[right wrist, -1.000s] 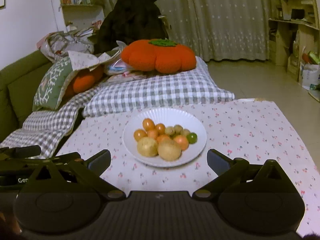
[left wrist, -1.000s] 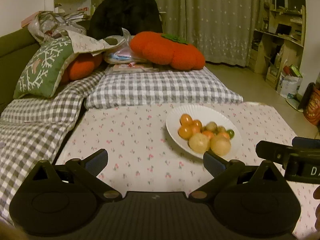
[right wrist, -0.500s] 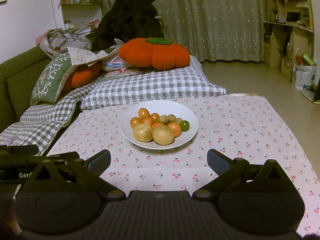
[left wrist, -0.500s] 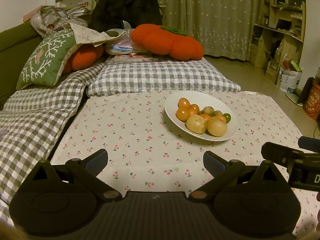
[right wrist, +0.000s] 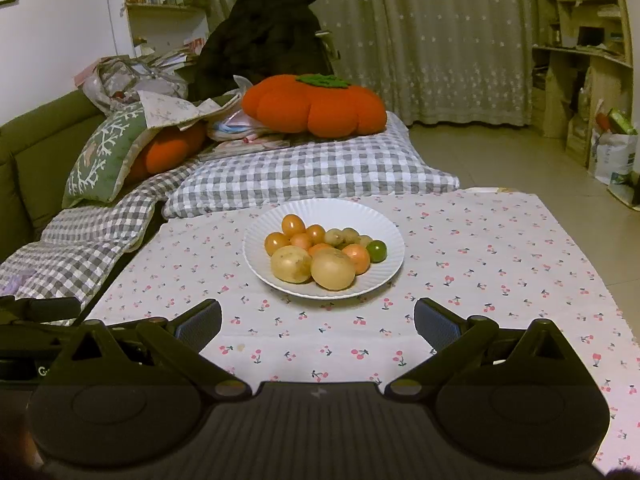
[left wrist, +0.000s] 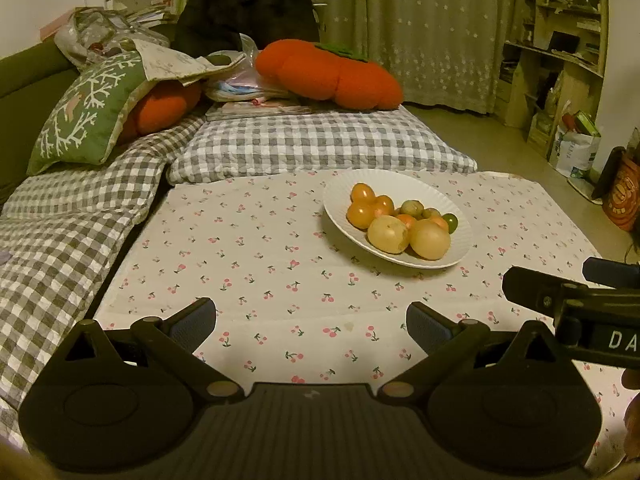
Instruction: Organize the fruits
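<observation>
A white ribbed plate [left wrist: 460,246] [right wrist: 384,220] sits on a cherry-print tablecloth. It holds two large yellow-brown fruits [right wrist: 333,268], several small orange ones [right wrist: 293,225], some olive ones and one green fruit [right wrist: 376,250]. My left gripper [left wrist: 311,322] stands open above the cloth, short of the plate and to its left, with nothing between its fingers. My right gripper [right wrist: 318,320] is open too, centred in front of the plate and holding nothing. The right gripper's body [left wrist: 576,304] shows at the right edge of the left wrist view.
The cherry-print cloth [right wrist: 500,264] covers the table. Behind it lie a checked cushion [right wrist: 312,176], an orange pumpkin pillow [right wrist: 316,106], a green pillow [right wrist: 108,156] and a green sofa. Shelves and bags stand at the far right on the floor.
Both grippers have pulled back and risen a little, so the plate looks smaller and farther off. Both stay open; the fruits have not moved.
</observation>
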Motion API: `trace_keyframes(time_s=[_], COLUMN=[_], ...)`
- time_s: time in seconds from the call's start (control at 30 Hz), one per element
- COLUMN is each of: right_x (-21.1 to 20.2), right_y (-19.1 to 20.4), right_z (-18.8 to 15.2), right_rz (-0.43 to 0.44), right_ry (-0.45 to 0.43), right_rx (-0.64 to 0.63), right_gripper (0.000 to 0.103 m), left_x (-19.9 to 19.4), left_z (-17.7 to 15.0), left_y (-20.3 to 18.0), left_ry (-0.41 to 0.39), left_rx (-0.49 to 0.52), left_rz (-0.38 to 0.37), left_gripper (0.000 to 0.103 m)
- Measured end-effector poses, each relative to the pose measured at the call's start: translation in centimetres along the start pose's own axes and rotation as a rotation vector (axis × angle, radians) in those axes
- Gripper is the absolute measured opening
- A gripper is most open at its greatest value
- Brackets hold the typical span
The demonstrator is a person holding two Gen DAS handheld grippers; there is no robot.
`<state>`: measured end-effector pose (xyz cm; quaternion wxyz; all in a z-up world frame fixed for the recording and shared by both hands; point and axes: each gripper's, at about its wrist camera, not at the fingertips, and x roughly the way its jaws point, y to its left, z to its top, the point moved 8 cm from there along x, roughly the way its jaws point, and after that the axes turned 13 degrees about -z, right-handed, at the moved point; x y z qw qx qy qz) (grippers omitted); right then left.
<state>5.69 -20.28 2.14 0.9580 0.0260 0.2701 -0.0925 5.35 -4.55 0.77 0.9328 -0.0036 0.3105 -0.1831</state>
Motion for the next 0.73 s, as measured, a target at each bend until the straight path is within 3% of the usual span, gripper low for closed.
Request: trace_keyframes(time_s=[0.73], right_x=[0.01], right_y=[0.25], right_z=[0.06], right_rz=[0.007], right_ry=[-0.003], right_rx=[0.001], right_gripper=[0.103], left_x=[0.25], left_z=[0.0], left_y=[0.2], left_ry=[-0.009], left_rx=[0.0], left_rz=[0.001], left_gripper=[0.095])
